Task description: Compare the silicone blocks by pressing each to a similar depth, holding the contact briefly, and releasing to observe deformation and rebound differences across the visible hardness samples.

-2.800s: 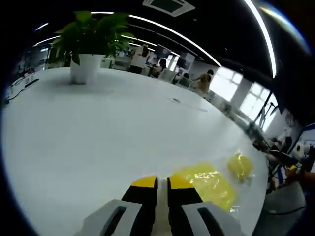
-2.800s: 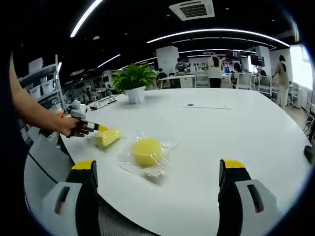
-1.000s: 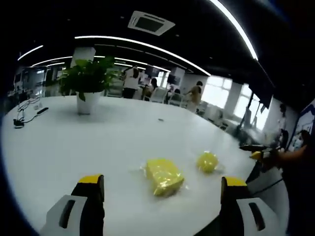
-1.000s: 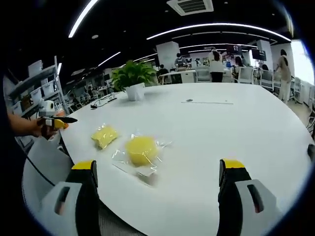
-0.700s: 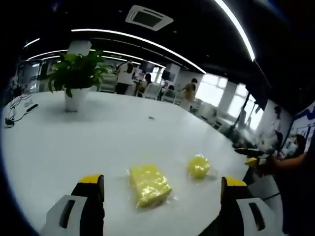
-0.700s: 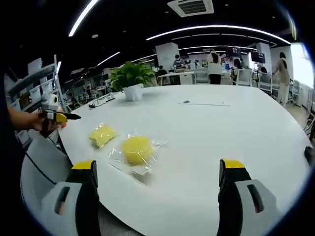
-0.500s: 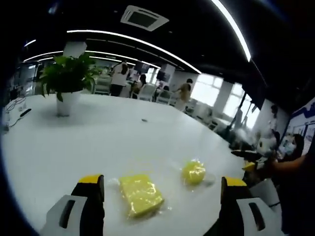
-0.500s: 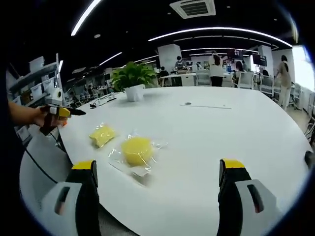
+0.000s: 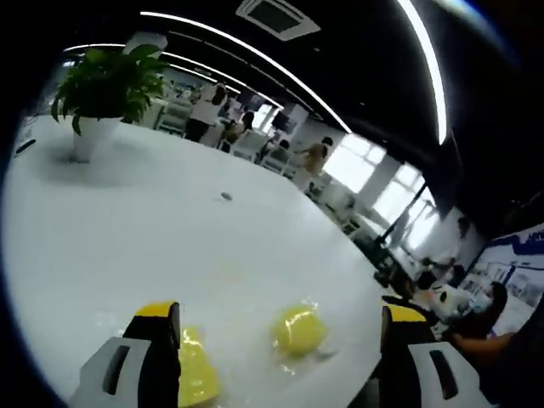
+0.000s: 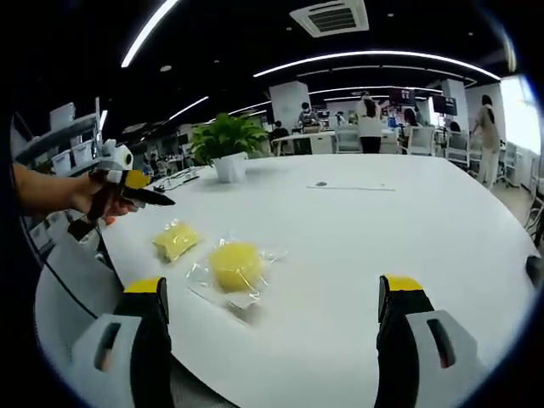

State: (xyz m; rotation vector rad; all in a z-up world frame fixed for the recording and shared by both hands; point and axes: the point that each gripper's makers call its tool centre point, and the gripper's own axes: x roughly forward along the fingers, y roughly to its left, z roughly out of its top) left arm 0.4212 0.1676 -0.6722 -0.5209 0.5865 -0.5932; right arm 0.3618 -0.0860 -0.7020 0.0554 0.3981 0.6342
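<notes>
White and round, the counter (image 10: 408, 229) carries a potted plant (image 10: 226, 143) at its far side. On it lie two yellow silicone blocks in clear bags: a round block (image 10: 235, 264) and, just beside it, a squarish block (image 10: 175, 240). Left gripper (image 10: 143, 197) hovers above the counter edge, its fingers wide apart. Right gripper (image 10: 272, 327) also has its fingers wide apart, holding nothing.

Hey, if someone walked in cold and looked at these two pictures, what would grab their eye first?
Probably the two bright yellow silicone samples in clear wrap on the big white table: a round block nearer the right gripper, and a squarish block beyond it. Next, the left gripper held in a hand above the table's left edge, and the potted plant farther back.
</notes>
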